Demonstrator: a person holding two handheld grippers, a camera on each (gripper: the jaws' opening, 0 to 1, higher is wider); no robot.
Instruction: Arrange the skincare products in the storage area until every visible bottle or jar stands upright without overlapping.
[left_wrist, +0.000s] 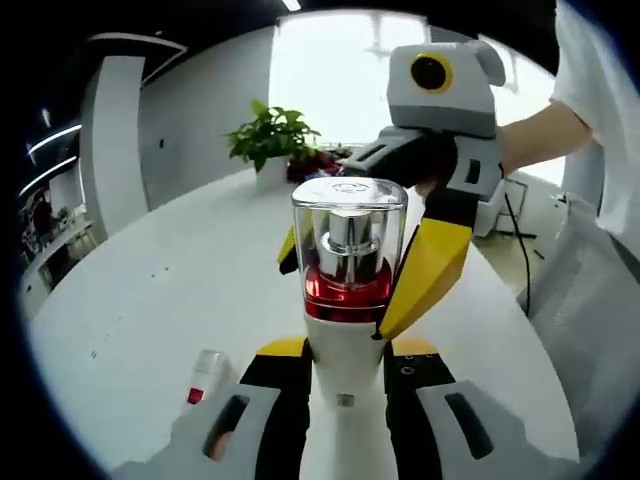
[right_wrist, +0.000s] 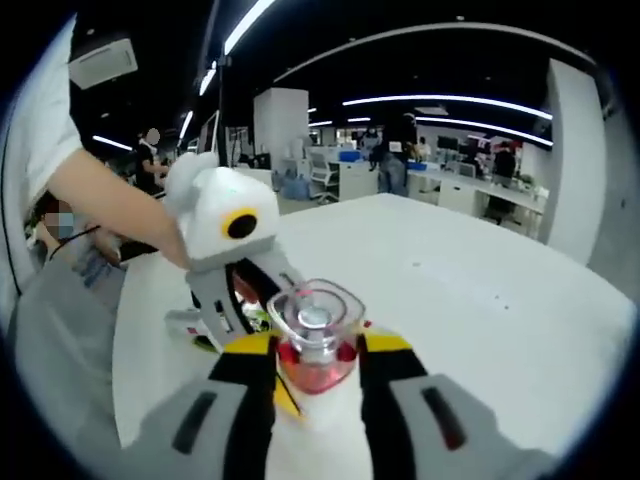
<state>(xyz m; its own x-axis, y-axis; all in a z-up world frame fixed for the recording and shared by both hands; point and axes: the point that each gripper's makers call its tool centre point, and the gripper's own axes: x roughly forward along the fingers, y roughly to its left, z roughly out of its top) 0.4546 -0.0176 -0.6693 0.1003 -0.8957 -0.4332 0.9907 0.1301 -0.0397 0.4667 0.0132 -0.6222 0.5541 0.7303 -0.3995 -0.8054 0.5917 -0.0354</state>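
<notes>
Both my left gripper (left_wrist: 345, 372) and right gripper (right_wrist: 315, 375) clench the clear-capped bottle (left_wrist: 347, 290); no label legible.

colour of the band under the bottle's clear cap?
Metallic red, on the bottle; it shows best in the left gripper view.

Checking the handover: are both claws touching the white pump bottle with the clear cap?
Touching. In the left gripper view the left claw clamps the white pump bottle and the right claw's yellow pads press its clear cap.
</notes>
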